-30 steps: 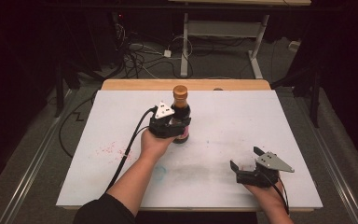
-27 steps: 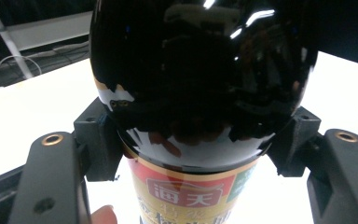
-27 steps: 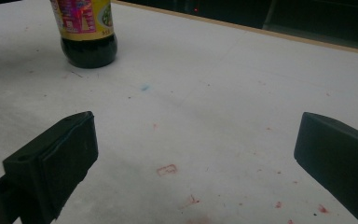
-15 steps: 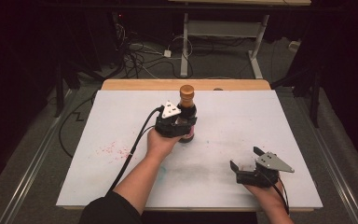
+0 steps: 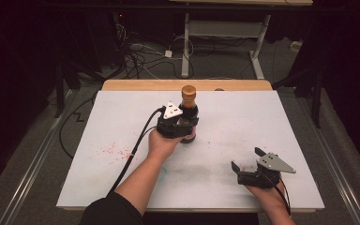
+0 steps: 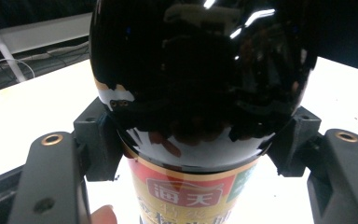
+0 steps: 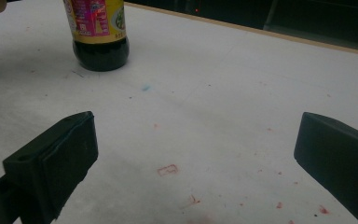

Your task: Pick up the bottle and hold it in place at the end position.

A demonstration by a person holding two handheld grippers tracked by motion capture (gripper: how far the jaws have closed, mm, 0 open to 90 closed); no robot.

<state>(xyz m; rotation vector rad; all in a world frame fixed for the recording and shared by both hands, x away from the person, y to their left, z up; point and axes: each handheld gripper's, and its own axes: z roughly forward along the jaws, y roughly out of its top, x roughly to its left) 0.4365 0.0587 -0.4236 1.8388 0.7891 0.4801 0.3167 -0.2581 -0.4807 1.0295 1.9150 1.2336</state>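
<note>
Right, left claw [image 5: 183, 125] is clamped on the soy sauce bottle [image 5: 188, 112], pads on the dark glass just above the red-and-yellow label, as the left gripper view shows. Bottle stands upright a bit toward 12 o'clock from mid-bench, base apparently on the white sheet; the right gripper view shows it seated.

Right claw [image 5: 244, 159] sits idle at 4 o'clock of the bottle, jaws spread wide, nothing between them, well apart from it.

My read: the bottle is being shifted or placed. Glass is glossy and the grip is high on a top-heavy shape, so keep it vertical, move slowly, don't let it pivot in the pads. Set the base flat before releasing.

Around: bench [image 5: 281, 117] is bare apart from red specks [image 5: 115, 150] at 8 o'clock of the bottle and a faint blue mark. Left cable [image 5: 143, 136] trails back toward 7 o'clock; keep it slack. Nothing blocks any path.
</note>
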